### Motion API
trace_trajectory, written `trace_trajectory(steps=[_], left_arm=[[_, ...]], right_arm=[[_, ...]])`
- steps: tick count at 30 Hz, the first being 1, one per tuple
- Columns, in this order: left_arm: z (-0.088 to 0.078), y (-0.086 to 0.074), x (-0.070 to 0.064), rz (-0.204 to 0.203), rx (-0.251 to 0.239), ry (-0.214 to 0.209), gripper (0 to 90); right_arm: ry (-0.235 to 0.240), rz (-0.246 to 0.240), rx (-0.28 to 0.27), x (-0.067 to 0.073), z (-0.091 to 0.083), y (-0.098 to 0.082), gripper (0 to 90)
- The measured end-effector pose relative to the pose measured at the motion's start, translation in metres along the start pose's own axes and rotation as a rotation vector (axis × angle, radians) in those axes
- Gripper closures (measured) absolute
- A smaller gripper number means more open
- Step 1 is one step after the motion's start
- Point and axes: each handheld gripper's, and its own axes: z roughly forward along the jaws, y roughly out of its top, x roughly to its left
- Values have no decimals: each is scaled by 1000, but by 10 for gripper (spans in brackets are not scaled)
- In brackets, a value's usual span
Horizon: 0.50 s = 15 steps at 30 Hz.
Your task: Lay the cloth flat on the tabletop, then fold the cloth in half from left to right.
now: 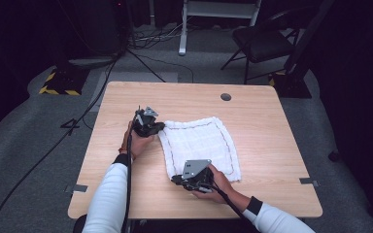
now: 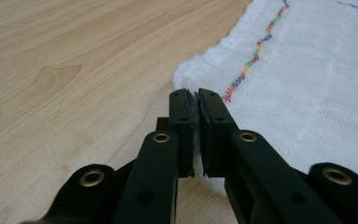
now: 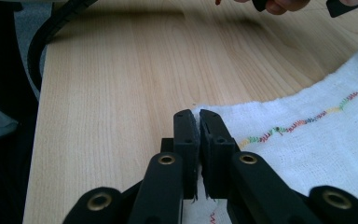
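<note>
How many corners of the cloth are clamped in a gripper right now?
2. The left gripper is shut on the far-left corner of the cloth; the right gripper is shut on its near-left corner. The two right-hand corners lie free on the table.

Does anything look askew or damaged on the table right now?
Nothing is spilled or damaged. The cloth lies slightly skewed to the table edges and its outline is a bit wavy. The left gripper and the right gripper are each shut on a corner of it.
</note>
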Motion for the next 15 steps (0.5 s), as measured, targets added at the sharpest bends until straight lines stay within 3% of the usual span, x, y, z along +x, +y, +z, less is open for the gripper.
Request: trace_trajectory(steps=[15], left_arm=[[-19, 3, 1, 4, -62, 5, 848]], right_arm=[[-32, -14, -48, -5, -14, 10, 866]])
